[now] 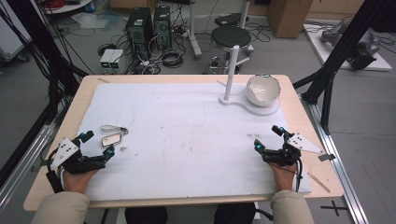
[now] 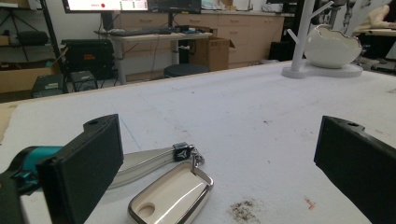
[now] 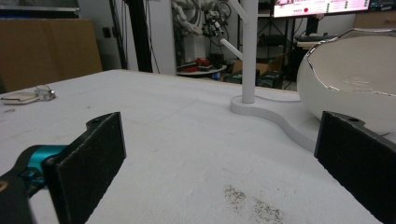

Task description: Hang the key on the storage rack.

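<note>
White matting covers the table (image 1: 187, 135); near its left edge lies what looks like a key fob (image 1: 111, 139), just beyond the spread, empty left gripper (image 1: 97, 143). Right gripper (image 1: 268, 137) spread too.

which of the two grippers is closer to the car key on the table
The left gripper: the car key lies just ahead of its open jaws, while the right gripper sits far across the white mat.

Black grippers (image 1: 96, 144), teal accents, seemingly beige sleeves (image 1: 60, 207)

Both tongs, left (image 1: 96, 143) and right (image 1: 268, 138), gape beside the key fob (image 1: 112, 139).
</note>
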